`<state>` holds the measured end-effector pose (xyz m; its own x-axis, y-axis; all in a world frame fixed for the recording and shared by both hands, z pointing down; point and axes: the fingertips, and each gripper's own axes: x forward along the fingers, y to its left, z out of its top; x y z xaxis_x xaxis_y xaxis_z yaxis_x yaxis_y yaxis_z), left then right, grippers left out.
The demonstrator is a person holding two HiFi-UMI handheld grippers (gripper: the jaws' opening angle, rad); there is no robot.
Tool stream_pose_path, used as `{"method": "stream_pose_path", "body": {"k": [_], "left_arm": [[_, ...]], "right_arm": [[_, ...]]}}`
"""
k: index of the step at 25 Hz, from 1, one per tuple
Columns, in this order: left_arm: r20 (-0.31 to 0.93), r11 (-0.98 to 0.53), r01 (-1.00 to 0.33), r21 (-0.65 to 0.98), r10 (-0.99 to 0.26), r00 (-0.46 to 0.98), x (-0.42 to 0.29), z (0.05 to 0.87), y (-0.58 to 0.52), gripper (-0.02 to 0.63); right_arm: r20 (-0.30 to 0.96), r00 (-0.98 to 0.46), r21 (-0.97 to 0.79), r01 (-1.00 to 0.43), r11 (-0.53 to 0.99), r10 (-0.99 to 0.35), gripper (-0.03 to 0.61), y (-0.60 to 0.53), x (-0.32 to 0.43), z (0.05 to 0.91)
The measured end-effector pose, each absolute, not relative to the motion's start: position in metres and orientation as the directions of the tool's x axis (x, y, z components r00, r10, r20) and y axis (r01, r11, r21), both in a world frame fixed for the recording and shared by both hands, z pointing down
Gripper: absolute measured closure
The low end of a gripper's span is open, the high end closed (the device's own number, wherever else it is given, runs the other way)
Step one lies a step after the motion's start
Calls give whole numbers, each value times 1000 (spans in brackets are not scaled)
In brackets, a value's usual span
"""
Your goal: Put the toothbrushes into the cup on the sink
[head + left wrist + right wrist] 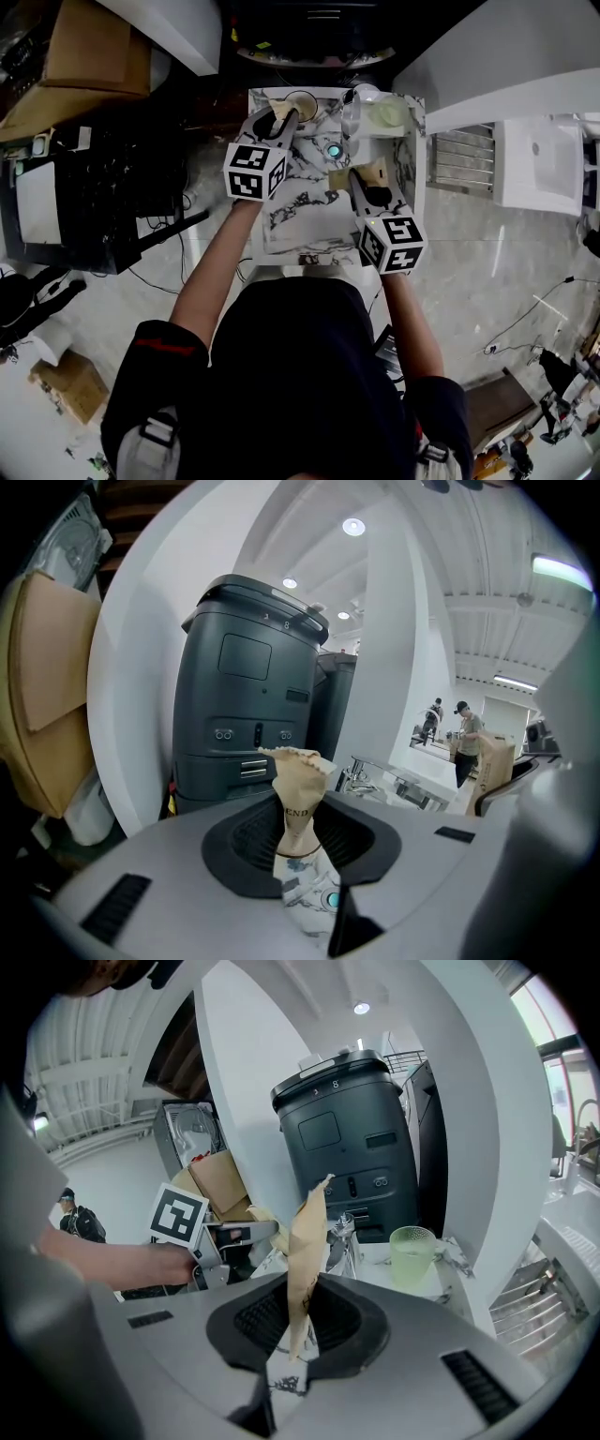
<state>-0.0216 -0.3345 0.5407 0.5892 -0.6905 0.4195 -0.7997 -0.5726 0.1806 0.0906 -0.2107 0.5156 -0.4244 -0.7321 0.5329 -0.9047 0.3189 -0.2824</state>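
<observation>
My left gripper [302, 855] and right gripper [300, 1326] each pinched a paper-wrapped toothbrush [298, 785], I think. The cup [412, 1255] stood beyond my right fingers, a little to their right. Next, lower one in.

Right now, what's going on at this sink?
A person stands over the marble sink top with a gripper in each hand. The left gripper is closed on a brown paper packet near the back left of the counter. The right gripper clamps a second packet nearer the middle. They look like wrapped toothbrushes, though no brush shows. The pale green cup stands at the back right, and neither packet is in it yet.
</observation>
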Motion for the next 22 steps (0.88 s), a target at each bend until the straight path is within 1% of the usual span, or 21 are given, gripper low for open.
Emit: {"method": "stream_pose_path", "body": {"k": [3, 8, 22], "left_arm": [[426, -571, -799, 188, -686, 590, -22, 543, -332, 500], [435, -566, -800, 197, -681, 589, -23, 546, -329, 459], [474, -569, -800, 190, -660, 582, -28, 545, -300, 451]], "right_arm": [[535, -424, -285, -905, 316, -731, 520, -209, 91, 516], [533, -425, -285, -904, 318, -732, 520, -208, 91, 515], [500, -426, -286, -903, 321, -754, 520, -211, 96, 500]]}}
